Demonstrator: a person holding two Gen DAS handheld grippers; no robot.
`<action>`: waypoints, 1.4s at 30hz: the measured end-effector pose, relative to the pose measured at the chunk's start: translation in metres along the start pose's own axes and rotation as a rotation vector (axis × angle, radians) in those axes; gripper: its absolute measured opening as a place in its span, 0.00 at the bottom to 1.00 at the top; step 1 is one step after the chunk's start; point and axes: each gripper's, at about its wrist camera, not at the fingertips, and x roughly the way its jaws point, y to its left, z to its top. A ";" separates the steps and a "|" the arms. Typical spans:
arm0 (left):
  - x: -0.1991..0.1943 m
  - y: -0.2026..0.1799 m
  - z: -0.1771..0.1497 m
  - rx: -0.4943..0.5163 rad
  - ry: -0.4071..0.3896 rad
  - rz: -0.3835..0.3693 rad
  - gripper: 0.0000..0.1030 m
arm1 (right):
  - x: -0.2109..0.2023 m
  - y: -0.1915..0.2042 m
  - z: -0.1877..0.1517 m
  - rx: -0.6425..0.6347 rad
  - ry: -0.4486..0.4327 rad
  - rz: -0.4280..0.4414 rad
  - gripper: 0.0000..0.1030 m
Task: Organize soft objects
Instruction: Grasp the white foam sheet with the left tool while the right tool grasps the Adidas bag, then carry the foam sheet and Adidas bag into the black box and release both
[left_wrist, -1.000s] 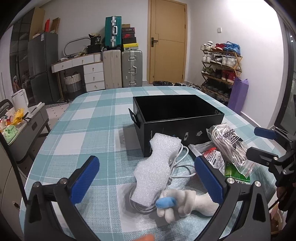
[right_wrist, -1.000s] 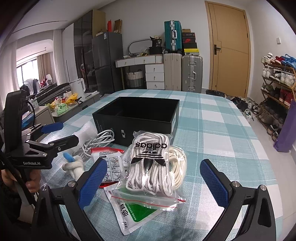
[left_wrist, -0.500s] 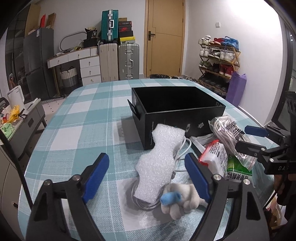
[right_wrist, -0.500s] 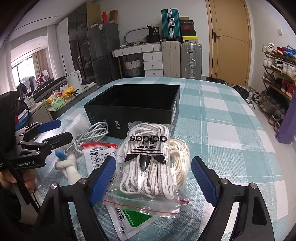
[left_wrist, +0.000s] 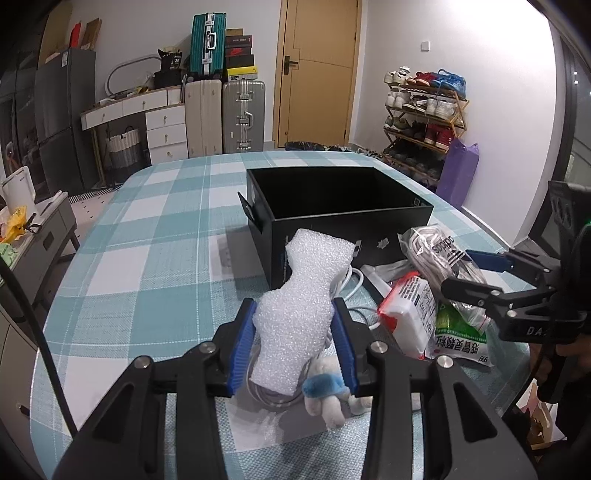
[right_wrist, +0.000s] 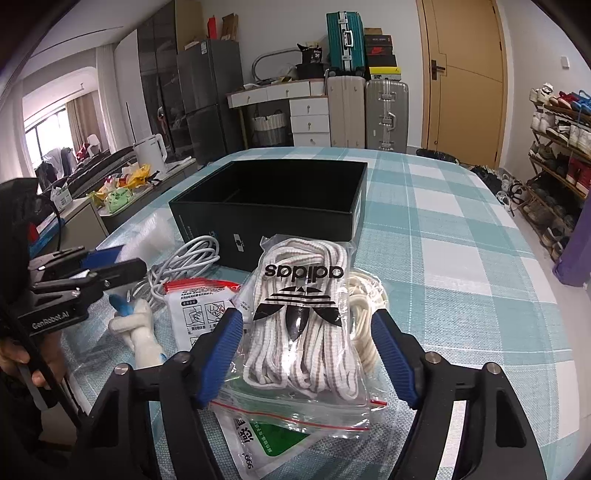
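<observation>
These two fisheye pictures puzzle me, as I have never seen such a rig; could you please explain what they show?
No robot is here: a person holds a two-finger gripper in each hand, and each gripper carries a camera looking forward along its blue-padded fingers.

In the left wrist view, the left gripper has its pads pressed against both sides of a white foam piece, which lies over a white cable and beside a small plush toy.

In the right wrist view, the right gripper straddles a clear bag of shoelaces, its pads not yet clamped. Beneath lie flat packets.

Everything rests on a checked tablecloth, before an open black box.
</observation>
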 end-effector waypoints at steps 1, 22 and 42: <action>-0.001 0.000 0.001 -0.003 -0.003 0.003 0.38 | 0.001 0.001 0.000 -0.004 0.002 0.003 0.69; -0.012 -0.005 0.030 -0.037 0.004 0.185 0.38 | -0.032 0.004 0.011 -0.029 -0.098 0.021 0.40; 0.017 -0.016 0.065 0.043 0.055 0.293 0.38 | -0.035 0.011 0.050 -0.063 -0.115 0.029 0.40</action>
